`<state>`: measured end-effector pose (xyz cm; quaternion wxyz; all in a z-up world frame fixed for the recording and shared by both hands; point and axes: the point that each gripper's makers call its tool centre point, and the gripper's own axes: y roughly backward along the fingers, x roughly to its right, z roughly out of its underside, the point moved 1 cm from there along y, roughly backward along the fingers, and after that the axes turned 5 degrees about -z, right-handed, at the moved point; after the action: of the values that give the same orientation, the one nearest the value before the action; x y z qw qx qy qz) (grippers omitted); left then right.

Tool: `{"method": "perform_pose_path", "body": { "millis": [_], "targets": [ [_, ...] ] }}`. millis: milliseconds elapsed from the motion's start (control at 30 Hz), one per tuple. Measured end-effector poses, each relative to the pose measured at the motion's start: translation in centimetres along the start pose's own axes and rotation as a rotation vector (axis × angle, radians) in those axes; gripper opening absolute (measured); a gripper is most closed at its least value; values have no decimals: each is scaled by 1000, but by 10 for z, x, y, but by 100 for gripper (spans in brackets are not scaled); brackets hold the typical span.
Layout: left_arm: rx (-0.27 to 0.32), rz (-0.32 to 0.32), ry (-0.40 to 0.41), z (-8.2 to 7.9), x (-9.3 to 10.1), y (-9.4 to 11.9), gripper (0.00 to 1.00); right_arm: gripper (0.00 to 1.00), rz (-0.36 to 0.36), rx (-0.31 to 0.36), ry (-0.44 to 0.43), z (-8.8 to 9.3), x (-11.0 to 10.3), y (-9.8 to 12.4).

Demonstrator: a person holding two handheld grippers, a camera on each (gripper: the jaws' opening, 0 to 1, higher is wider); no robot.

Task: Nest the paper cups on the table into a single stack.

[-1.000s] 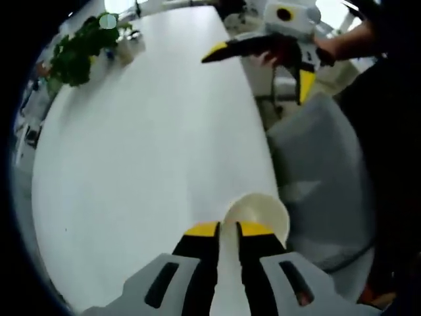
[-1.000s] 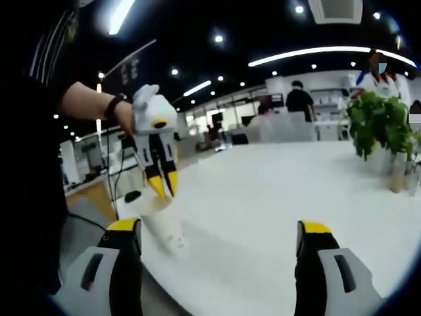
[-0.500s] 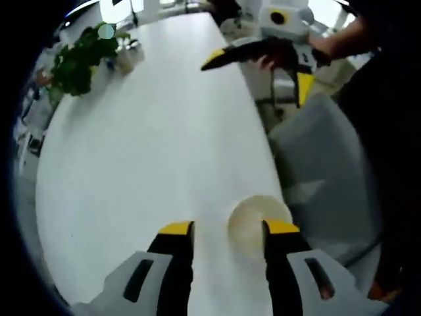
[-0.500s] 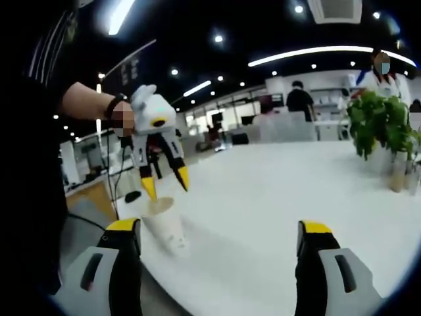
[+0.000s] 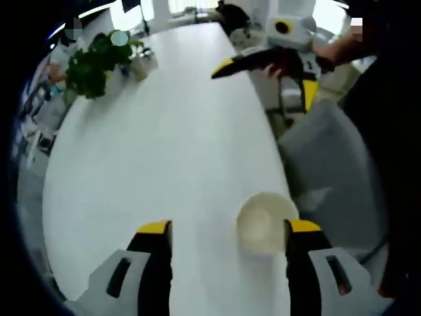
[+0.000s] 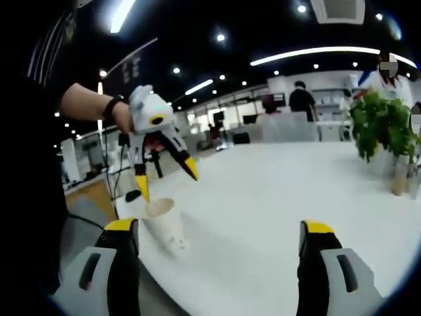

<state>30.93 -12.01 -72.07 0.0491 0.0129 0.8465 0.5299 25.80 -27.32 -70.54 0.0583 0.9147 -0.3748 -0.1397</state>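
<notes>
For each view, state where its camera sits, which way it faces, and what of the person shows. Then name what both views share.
Left gripper view: rides the left gripper, looking down along the white table at the paper cup between its open jaws; a forearm holds the right gripper.
Right gripper view: rides the right gripper, looking level across the table; a forearm holds the left gripper above the cup.
Shared: table, cup, potted plant.

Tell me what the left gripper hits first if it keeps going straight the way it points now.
Probably the white table. The left gripper points down at it, jaws wide open, with the paper cup just inside the right jaw. The cup would likely slip between the jaws, though depth is hard to judge.
</notes>
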Motion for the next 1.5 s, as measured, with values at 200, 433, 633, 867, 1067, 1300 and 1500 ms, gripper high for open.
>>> {"method": "perform_pose_path", "body": {
  "millis": [200, 433, 633, 867, 1067, 1300, 1500],
  "targets": [
    [1, -30, 37, 8, -3, 2, 89, 100, -2, -7, 6, -1, -2, -1],
    [46, -54, 45, 3, -5, 5, 99, 100, -3, -5, 6, -1, -3, -2],
    [53, -64, 44, 2, -6, 8, 100, 100, -9, -1, 5, -2, -5, -3],
    [54, -86, 84, 11, -6, 17, 100, 100, -20, -5, 14, -4, -6, -5],
    [61, -111, 81, 14, -5, 29, 100, 100, -28, -9, 30, -9, -6, -7],
    [139, -154, 154, 14, -11, 43, 100, 100, -38, -18, 46, -13, -7, -7],
    [229, -205, 214, 21, -13, 56, 100, 100, -47, -26, 61, -16, -8, -6]
  ]
}}
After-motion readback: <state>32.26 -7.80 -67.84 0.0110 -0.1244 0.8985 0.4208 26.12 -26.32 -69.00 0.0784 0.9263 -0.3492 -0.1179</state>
